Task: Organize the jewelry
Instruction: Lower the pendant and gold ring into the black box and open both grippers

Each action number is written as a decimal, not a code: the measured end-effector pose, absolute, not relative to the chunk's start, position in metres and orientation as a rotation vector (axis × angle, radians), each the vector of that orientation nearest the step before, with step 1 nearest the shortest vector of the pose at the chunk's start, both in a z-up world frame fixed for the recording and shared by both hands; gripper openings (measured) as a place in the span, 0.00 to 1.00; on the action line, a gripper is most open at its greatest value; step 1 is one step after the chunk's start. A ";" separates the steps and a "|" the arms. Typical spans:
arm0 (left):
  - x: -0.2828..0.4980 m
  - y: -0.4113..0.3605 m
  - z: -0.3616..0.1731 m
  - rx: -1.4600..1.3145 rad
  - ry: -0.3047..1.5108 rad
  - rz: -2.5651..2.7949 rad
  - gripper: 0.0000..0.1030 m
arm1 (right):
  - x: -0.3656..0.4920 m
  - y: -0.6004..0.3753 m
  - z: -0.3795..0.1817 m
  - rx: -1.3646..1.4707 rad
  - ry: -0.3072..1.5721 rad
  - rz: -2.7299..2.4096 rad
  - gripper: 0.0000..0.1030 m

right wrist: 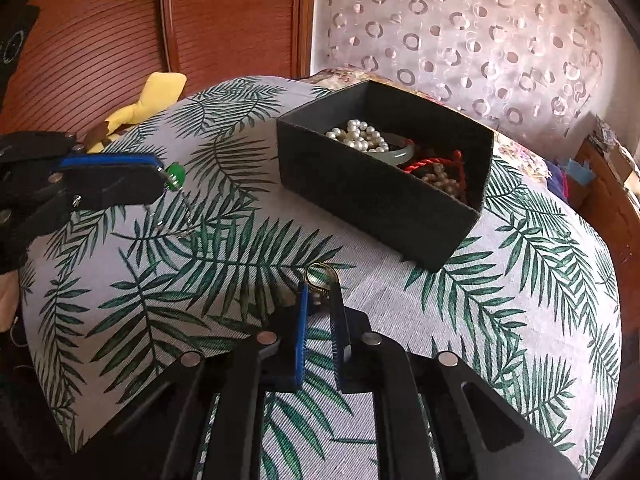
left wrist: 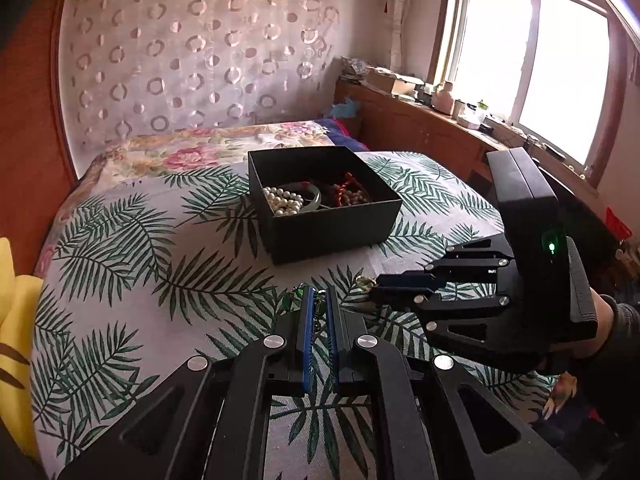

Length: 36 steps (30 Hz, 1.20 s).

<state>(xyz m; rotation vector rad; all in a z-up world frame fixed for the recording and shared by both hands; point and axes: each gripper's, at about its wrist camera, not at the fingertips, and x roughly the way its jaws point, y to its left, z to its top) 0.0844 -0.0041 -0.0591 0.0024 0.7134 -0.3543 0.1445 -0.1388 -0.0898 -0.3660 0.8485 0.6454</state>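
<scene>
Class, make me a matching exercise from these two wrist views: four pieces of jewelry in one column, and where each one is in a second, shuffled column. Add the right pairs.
Things
1. pearl necklace
2. red cord
3. green pendant
4. gold ring

Places
A. gripped at the tips of the left gripper
B. gripped at the tips of the right gripper
C. in the black box, right-hand part in the right wrist view
D. in the black box, left-hand part in that view

Pairs: 1-D, 2-C, 3-A, 4-B

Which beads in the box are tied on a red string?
The tan beads at the box's right end, by the red cord. The white pearls at the left end show no red.
</scene>
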 end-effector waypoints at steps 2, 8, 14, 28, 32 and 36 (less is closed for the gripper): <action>0.084 -0.004 -0.057 0.003 0.709 -0.353 0.05 | 0.143 -0.141 -0.088 -0.364 0.835 0.644 0.11; 0.088 -0.004 -0.047 0.008 0.688 -0.347 0.05 | 0.142 -0.149 -0.073 -0.322 0.807 0.646 0.11; 0.100 -0.005 -0.033 0.013 0.663 -0.344 0.05 | 0.148 -0.159 -0.048 -0.300 0.754 0.636 0.11; 0.130 -0.021 -0.016 0.062 0.637 -0.333 0.05 | 0.197 -0.176 -0.030 -0.257 0.750 0.593 0.11; 0.135 -0.023 -0.014 0.058 0.639 -0.331 0.05 | 0.206 -0.178 -0.033 -0.254 0.760 0.579 0.11; 0.142 -0.026 -0.015 0.055 0.646 -0.327 0.05 | 0.211 -0.180 -0.034 -0.237 0.765 0.580 0.12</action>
